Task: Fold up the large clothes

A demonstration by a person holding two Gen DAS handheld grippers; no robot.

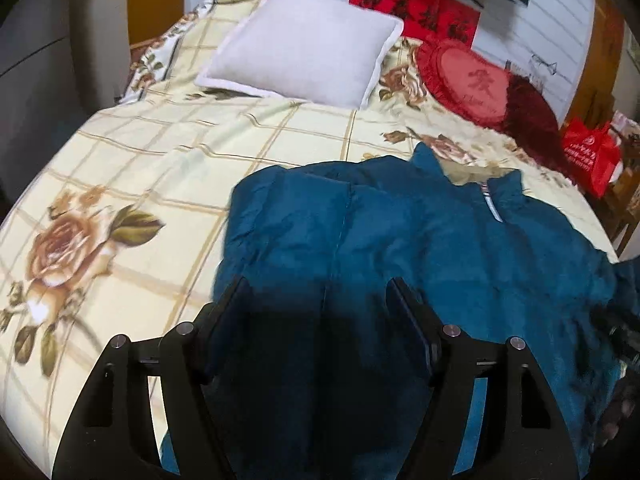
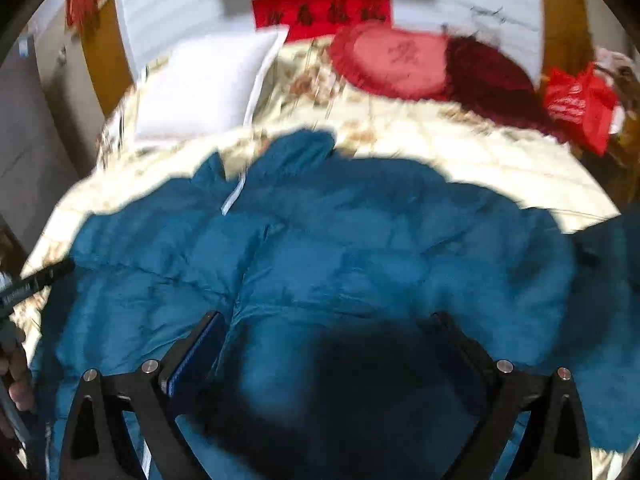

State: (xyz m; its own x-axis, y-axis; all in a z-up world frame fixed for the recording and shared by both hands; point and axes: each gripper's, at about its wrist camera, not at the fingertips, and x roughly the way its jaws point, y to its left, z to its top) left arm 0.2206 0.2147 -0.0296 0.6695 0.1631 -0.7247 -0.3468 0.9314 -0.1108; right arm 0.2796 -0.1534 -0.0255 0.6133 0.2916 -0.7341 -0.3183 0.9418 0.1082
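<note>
A large teal padded jacket (image 1: 420, 248) lies spread on the bed, its collar and white-edged zip (image 1: 492, 204) toward the pillows. My left gripper (image 1: 316, 292) hovers open over the jacket's near left part, with only shadowed fabric below the gap. In the right wrist view the same jacket (image 2: 340, 248) fills the middle. There my right gripper (image 2: 327, 316) stands wide open above the jacket's near part, and neither pad presses on the cloth. The left gripper's black body (image 2: 40, 276) and a hand (image 2: 16, 380) show at the left edge.
The bedspread (image 1: 160, 152) is cream with checks and roses. At the head lie a white pillow (image 1: 304, 60), a red round cushion (image 1: 472, 84) and a dark red one (image 1: 528, 108). A red bag (image 1: 592, 156) sits off the bed's right side.
</note>
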